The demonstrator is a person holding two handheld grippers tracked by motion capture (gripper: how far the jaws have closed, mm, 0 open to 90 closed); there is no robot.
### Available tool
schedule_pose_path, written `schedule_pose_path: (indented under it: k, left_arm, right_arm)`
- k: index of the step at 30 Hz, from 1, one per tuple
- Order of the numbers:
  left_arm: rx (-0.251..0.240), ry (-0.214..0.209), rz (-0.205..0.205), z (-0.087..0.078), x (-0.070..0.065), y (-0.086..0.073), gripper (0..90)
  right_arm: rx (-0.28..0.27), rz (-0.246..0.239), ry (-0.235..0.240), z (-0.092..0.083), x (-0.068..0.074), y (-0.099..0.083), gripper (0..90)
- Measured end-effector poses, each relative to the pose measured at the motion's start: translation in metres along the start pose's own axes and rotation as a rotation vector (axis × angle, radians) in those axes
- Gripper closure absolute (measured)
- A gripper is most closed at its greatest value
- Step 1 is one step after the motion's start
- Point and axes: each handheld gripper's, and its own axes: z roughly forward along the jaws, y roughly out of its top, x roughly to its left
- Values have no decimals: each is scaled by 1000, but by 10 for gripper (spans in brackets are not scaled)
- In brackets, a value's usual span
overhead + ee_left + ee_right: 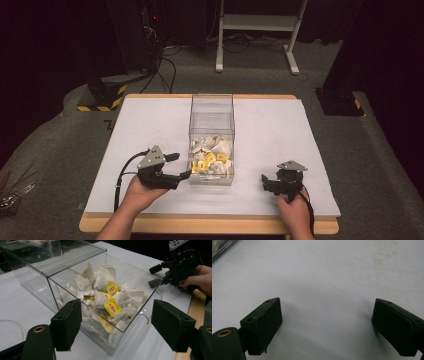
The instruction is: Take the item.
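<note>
Tea bags [110, 302] lie heaped in the near end of a clear plastic box [211, 107], centre of the high view, on the white table cover [280, 130]. White paper sachets, yellow tags [112, 307] mixed through the pile.

Left gripper [176, 165] sits just left of the box's near corner, jaws wide apart, nothing between them; in the left gripper view they bracket that corner. Right gripper [267, 182] rests lower right of the high view, well apart from the box, jaws also spread wide over bare cover.

Handling, as judged: bags are very light, soft, crushable, paper likely to tear under a hard pinch. Tags and strings may tangle, so one lift could drag neighbours. Best hold looks like a topmost bag's upper fold or tag, taken gently from above through the open top. Box walls look smooth and slippery; the box may slide if nudged.
</note>
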Motion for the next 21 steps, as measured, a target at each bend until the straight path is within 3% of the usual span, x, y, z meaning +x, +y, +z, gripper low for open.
schedule_pose_path:
  k: [21]
  left_arm:
    - [34,-21,-1,25,5,13,269]
  right_arm:
    - [0,0,0,0,0,0,96]
